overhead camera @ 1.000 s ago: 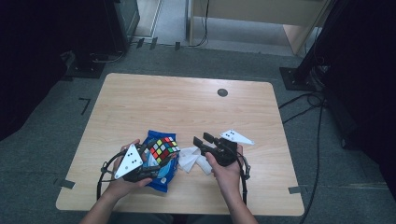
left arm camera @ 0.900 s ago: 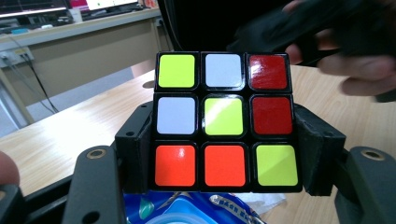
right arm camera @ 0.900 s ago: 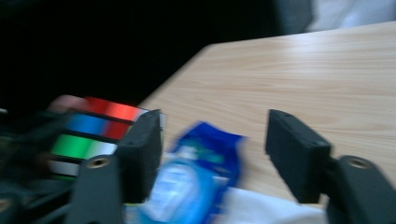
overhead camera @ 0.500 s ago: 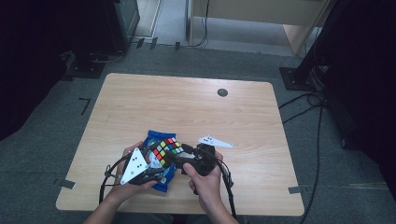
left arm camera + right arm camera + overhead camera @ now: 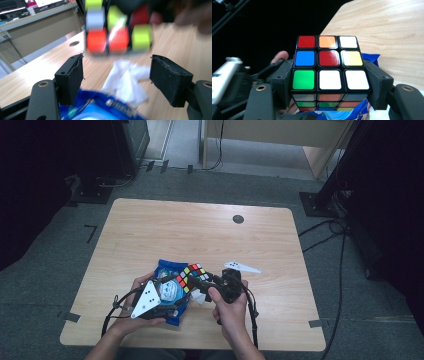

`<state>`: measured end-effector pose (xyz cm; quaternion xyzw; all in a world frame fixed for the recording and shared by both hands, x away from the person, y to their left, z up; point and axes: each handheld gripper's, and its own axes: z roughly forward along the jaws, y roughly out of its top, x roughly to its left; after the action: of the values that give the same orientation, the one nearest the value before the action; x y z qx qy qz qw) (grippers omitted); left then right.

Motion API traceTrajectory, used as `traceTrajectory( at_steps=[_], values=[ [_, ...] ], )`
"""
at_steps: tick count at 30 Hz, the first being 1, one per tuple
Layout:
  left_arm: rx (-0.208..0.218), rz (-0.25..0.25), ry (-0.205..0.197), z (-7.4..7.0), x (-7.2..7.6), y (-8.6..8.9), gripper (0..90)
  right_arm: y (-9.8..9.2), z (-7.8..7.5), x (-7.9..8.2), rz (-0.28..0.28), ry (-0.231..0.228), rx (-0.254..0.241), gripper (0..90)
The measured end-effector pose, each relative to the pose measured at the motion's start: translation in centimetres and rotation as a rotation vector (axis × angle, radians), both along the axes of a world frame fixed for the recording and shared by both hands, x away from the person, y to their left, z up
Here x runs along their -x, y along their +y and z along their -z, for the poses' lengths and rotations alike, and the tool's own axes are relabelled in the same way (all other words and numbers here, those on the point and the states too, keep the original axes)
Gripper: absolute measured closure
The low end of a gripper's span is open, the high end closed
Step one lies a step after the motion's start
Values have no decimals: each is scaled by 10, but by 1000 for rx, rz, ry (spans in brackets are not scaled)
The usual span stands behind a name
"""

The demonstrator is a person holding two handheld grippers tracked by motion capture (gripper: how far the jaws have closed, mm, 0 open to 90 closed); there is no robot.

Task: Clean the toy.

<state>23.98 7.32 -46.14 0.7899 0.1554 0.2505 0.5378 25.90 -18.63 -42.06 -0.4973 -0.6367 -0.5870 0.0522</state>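
Since a second ago our right gripper (image 5: 197, 282) has swung leftward onto the cube (image 5: 191, 275) at lower centre of the high view. In the left gripper view our left gripper (image 5: 116, 80) gapes wide over a blue packet (image 5: 100, 110). In the right gripper view both jaws clamp the cube's sides, centre frame.

The bench (image 5: 150, 235) is pale wood grain with a smooth matt face. The cube (image 5: 328, 72) has glossy plastic stickers. The blue packet (image 5: 167, 292) looks shiny plastic. The white tissue (image 5: 127, 80) is soft crumpled paper. The gripper pads (image 5: 168, 80) look rough, matt black.
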Motion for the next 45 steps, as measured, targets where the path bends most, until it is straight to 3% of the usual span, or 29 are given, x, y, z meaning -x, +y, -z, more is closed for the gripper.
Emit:
traceTrajectory(
  at_steps=[3, 7, 9, 16, 21, 24, 29, 32, 35, 38, 41, 43, 45],
  values=[
    [-10, -30, -5, 0, -4, 5, 280, -1, -5, -1, -62, 7, 25, 344],
    [-26, -20, -30, -3, -1, 2, 271, 8, -2, 1, -102, 21, 59, 343],
    [-56, -24, -51, -3, 2, -2, 263, 10, -2, 1, -113, 19, 58, 344],
    [-62, -4, -58, -6, 7, -9, 217, 14, -1, 1, -130, 26, 55, 342],
    [-52, 12, -59, -7, 11, -15, 192, 23, 4, 2, -159, 38, 91, 342],
    [-69, 5, -72, -5, 12, -18, 193, 28, 5, 3, -157, 41, 130, 342],
    [-117, -9, -130, 2, 15, -22, 288, 32, 6, 4, -156, 24, 166, 343],
    [-99, -5, -117, 1, 14, -21, 331, 33, 6, 5, -160, 7, 182, 342],
    [-76, -75, -97, -1, 7, -12, 337, 29, 4, 4, -161, -17, 162, 341],
    [-30, -150, -53, -4, -4, 2, 338, 18, -3, 5, -113, -57, 115, 351],
    [11, -195, -17, -6, -10, 12, 338, 10, -2, 5, -22, -78, 158, 352],
    [18, -197, -12, -6, -12, 14, 338, 9, 5, 3, 34, -91, 236, 351],
    [13, -193, -10, -5, -11, 12, 337, 10, 21, -1, 113, -111, 380, 350]
  ],
)
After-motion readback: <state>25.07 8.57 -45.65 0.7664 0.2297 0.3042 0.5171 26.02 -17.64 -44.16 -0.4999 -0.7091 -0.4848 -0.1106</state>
